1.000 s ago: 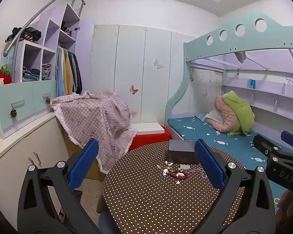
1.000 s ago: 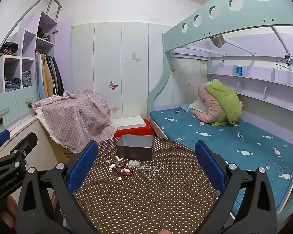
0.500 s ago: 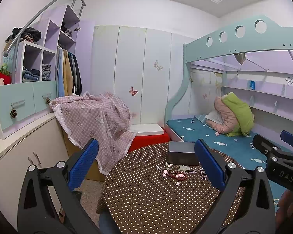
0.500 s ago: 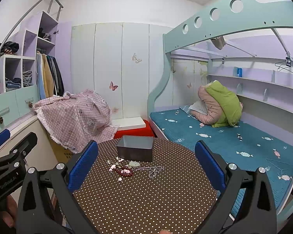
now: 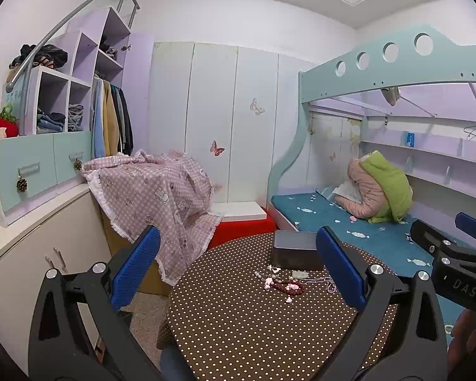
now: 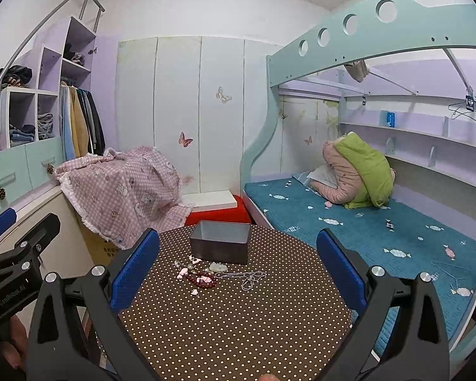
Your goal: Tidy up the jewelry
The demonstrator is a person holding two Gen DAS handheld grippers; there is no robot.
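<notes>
A grey open box [image 6: 219, 245] stands at the far side of a round table with a brown polka-dot cloth [image 6: 238, 324]. In front of it lies loose jewelry: a dark red bead bracelet [image 6: 202, 278], a pale green pendant [image 6: 218, 266], a silver chain [image 6: 247, 277] and small pink and white pieces [image 6: 183, 272]. The box [image 5: 296, 250] and the bracelet [image 5: 290, 286] also show in the left wrist view. My left gripper [image 5: 238, 270] and right gripper [image 6: 238, 270] are both open and empty, held above the table's near side, short of the jewelry.
A bunk bed with a blue cover [image 6: 365, 222] runs along the right. A pink checked cloth [image 6: 123, 190] covers furniture at the left, next to a red stool [image 6: 217, 212] and cabinets [image 5: 31, 254]. The right gripper shows in the left wrist view [image 5: 450, 254].
Both grippers have drifted slightly; the view has barely shifted. The jewelry and box have not moved, and both grippers stay open.
</notes>
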